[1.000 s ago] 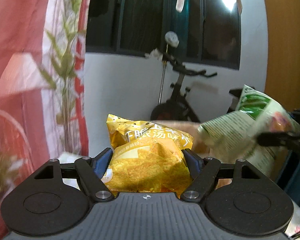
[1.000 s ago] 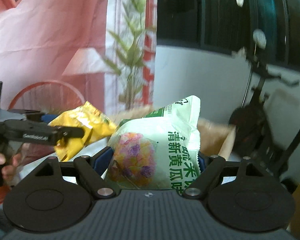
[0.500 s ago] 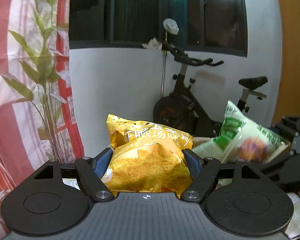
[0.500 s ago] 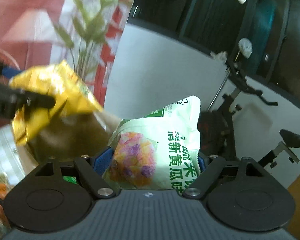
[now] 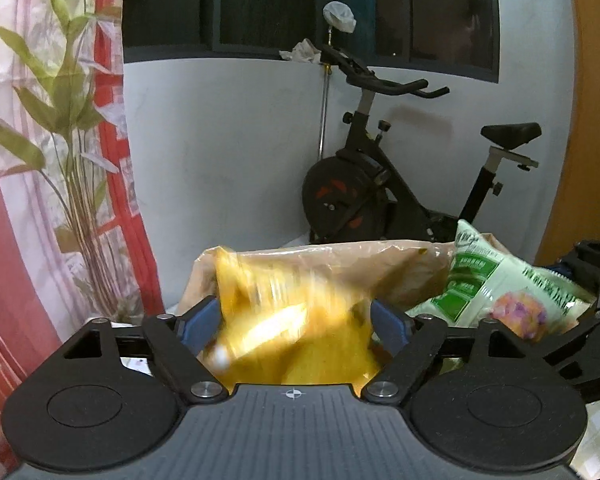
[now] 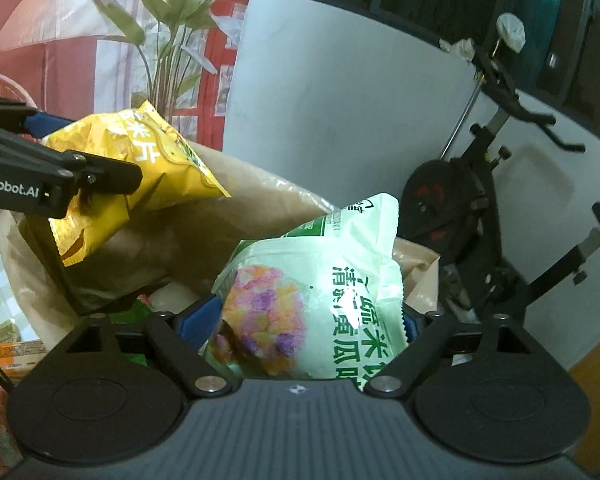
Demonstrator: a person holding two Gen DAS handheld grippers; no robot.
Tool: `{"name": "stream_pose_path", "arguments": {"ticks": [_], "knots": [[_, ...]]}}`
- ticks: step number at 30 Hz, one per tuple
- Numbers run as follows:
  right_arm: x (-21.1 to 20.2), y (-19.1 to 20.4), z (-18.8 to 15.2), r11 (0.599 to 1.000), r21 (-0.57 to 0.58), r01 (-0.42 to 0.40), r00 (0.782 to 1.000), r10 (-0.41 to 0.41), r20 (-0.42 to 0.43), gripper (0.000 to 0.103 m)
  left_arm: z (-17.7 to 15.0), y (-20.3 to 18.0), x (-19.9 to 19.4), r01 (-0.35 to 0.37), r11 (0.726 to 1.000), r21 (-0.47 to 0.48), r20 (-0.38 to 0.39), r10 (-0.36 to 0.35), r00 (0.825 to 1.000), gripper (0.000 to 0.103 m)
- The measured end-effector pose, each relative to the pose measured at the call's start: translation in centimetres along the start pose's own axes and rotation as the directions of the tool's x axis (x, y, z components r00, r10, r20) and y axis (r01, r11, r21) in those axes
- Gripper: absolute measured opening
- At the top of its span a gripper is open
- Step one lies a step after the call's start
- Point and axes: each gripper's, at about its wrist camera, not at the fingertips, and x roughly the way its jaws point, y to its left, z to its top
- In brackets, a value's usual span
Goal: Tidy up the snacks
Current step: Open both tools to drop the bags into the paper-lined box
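A yellow chip bag [image 5: 296, 332] sits blurred between the fingers of my left gripper [image 5: 294, 316]. The jaws are opening, and a gap shows at each blue pad. From the right wrist view that bag [image 6: 160, 168] hangs over the left rim of an open brown paper bag [image 6: 260, 200], with the left gripper [image 6: 96, 152] around it. My right gripper [image 6: 306, 316] has a green-and-white snack bag [image 6: 320, 280] between its pads above the paper bag's mouth. Its jaws are opening too, and the bag still stays up between them. In the left wrist view this bag [image 5: 500, 288] leans on the paper bag [image 5: 380, 264].
A black exercise bike [image 5: 380, 184] stands against the white wall behind the paper bag. A red-and-white curtain with a leaf print [image 5: 60, 160] hangs on the left. Small snack packets [image 6: 16, 348] lie on a checked cloth at the lower left.
Both grippers have come over the brown paper bag and tilted down. The yellow bag, sharp and gripped before, is now blurred and slipping between wider left jaws. The green-and-white bag has barely shifted.
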Motion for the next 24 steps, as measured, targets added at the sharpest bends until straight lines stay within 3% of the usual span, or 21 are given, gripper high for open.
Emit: {"name": "stream_pose_path", "arguments": {"ticks": [3, 7, 11, 24], "knots": [[-0.3, -0.1, 0.0, 0.999, 0.022, -0.025, 1.0, 0.025, -0.001, 0.089, 0.1, 0.3, -0.3, 0.001, 1.0, -0.019, 0.002, -0.001, 1.0, 0.093], [-1.3, -0.9, 0.2, 0.994, 0.101, -0.051, 0.998, 0.047, 0.042, 0.102, 0.1, 0.7, -0.9, -0.003, 1.0, -0.031, 0.002, 0.003, 1.0, 0.093], [-2.4, -1.8, 0.5, 0.983, 0.169, -0.069, 0.996, 0.058, 0.072, 0.103, 0.0, 1.3, -1.7, -0.005, 0.999, -0.053, 0.003, 0.005, 1.0, 0.093], [-6.7, -1.0, -0.6, 0.969, 0.209, -0.133, 0.982, 0.1, 0.162, 0.103, -1.0, 2.5, -7.5, 0.002, 0.998, -0.056, 0.041, 0.001, 0.999, 0.093]]}}
